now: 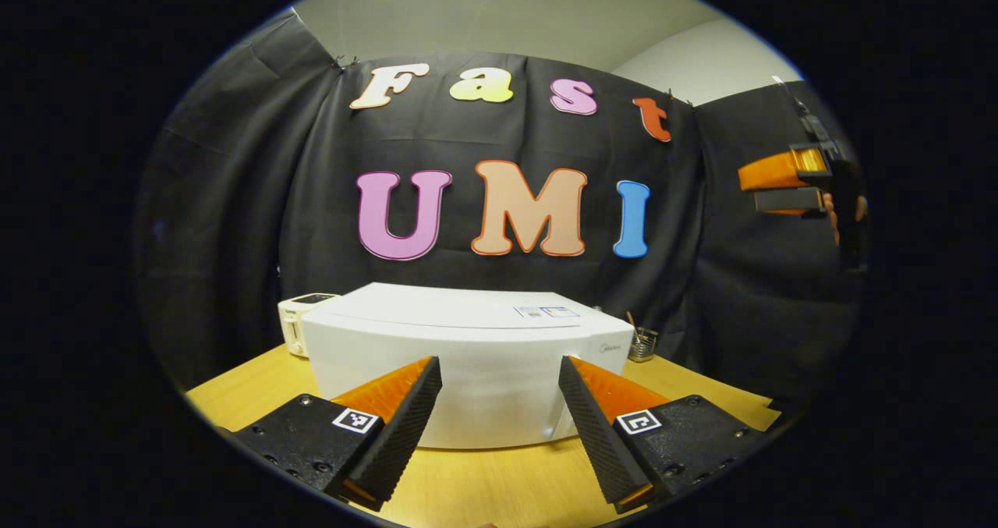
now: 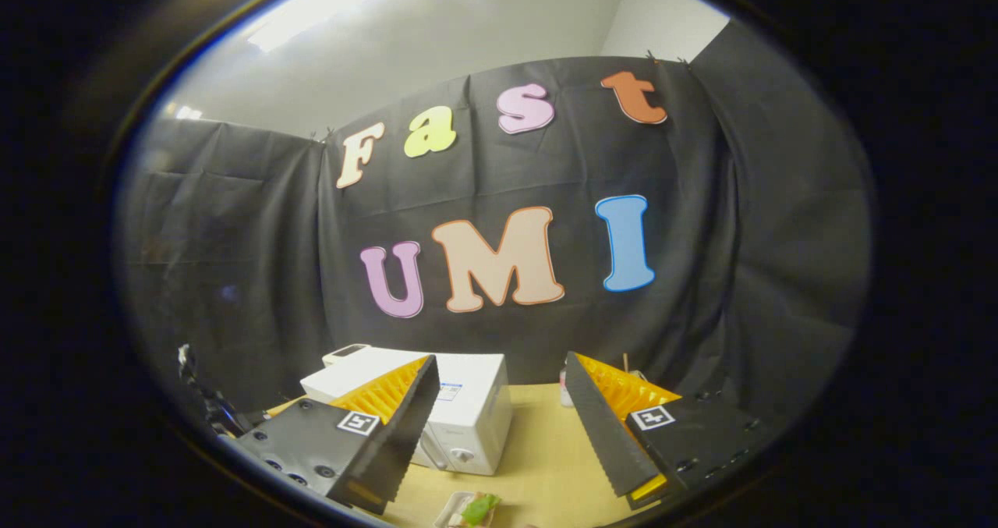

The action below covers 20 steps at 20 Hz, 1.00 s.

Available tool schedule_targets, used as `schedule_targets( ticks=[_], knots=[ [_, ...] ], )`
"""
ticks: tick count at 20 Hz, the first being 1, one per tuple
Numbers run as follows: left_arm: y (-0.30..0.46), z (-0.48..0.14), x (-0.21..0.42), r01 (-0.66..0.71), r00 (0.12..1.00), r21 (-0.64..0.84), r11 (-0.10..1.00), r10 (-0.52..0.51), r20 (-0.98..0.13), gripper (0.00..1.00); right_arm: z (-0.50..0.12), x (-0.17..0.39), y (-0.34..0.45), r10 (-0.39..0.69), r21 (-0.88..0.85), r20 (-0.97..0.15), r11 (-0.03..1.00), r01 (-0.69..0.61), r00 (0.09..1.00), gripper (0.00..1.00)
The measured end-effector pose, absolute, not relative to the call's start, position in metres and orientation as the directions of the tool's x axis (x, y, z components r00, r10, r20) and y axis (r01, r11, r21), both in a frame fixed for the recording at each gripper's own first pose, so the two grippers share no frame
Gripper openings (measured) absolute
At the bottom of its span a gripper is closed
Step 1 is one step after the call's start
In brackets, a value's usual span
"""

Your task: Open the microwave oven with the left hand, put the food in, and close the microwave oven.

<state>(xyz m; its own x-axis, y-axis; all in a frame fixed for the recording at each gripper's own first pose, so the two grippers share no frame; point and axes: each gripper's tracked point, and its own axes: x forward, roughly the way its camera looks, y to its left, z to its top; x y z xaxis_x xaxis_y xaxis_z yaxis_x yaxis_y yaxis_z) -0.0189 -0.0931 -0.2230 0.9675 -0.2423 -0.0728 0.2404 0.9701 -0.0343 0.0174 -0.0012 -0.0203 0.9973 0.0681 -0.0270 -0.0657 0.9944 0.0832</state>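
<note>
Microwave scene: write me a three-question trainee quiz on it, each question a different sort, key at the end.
1. True or false: the white box-shaped microwave oven on the wooden table has its door open.
2. Multiple choice: in the right gripper view, the small tray of green food lies
A. on top of the microwave
B. on the table in front of the microwave
C. between the right gripper's fingers
3. Fill in: both the left gripper and the right gripper have their jaws ____.

Key: 1 false; 2 B; 3 open
</note>
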Motion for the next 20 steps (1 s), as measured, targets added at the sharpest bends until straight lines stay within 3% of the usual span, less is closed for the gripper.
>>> schedule_targets(
  ticks=[4, 7, 8, 10, 11, 12, 13, 15, 16, 17, 20],
  knots=[
    [-0.133, -0.26, -0.018, 0.309, 0.951, -0.068, 0.949, -0.309, -0.003, 0.94, -0.024, 0.019, -0.002, 0.065, 0.08, -0.023, 0.995, -0.063, 0.998, 0.99],
    [-0.147, -0.296, -0.007, 0.299, 0.952, -0.034, 0.954, -0.3, -0.065, 0.94, -0.029, 0.02, -0.001, 0.074, 0.076, -0.029, 0.995, -0.071, 0.997, 0.99],
    [-0.152, -0.305, -0.001, 0.296, 0.951, -0.019, 0.955, -0.297, -0.089, 0.94, -0.029, 0.02, -0.002, 0.073, 0.074, -0.029, 0.995, -0.071, 0.997, 0.92],
    [-0.162, -0.325, 0.009, 0.293, 0.947, -0.021, 0.956, -0.293, -0.132, 0.95, -0.033, 0.02, -0.001, 0.075, 0.069, -0.027, 0.995, -0.073, 0.997, 0.92],
    [-0.165, -0.332, 0.013, 0.289, 0.946, -0.035, 0.957, -0.291, -0.144, 0.95, -0.033, 0.02, -0.002, 0.075, 0.069, -0.029, 0.995, -0.073, 0.997, 0.99],
    [-0.168, -0.338, 0.02, 0.281, 0.945, -0.051, 0.958, -0.286, -0.156, 0.92, -0.035, 0.02, -0.002, 0.077, 0.07, -0.032, 0.995, -0.075, 0.997, 0.99],
    [-0.172, -0.345, 0.026, 0.274, 0.945, -0.059, 0.96, -0.28, -0.171, 0.92, -0.036, 0.021, -0.002, 0.078, 0.07, -0.035, 0.995, -0.076, 0.996, 0.92],
    [-0.174, -0.359, 0.035, 0.254, 0.943, -0.042, 0.966, -0.257, -0.209, 0.94, -0.04, 0.021, -0.005, 0.076, 0.064, -0.042, 0.995, -0.073, 0.996, 0.92],
    [-0.176, -0.363, 0.039, 0.251, 0.942, -0.034, 0.967, -0.252, -0.224, 0.95, -0.041, 0.022, -0.007, 0.074, 0.061, -0.044, 0.996, -0.071, 0.996, 0.99],
    [-0.179, -0.367, 0.042, 0.256, 0.938, -0.033, 0.966, -0.257, -0.231, 0.95, -0.041, 0.022, -0.009, 0.073, 0.059, -0.044, 0.996, -0.07, 0.996, 0.99],
    [-0.185, -0.376, 0.053, 0.246, 0.935, -0.011, 0.969, -0.24, -0.262, 0.83, -0.046, 0.024, -0.013, 0.07, 0.066, -0.048, 0.996, -0.066, 0.996, 0.99]
  ],
)
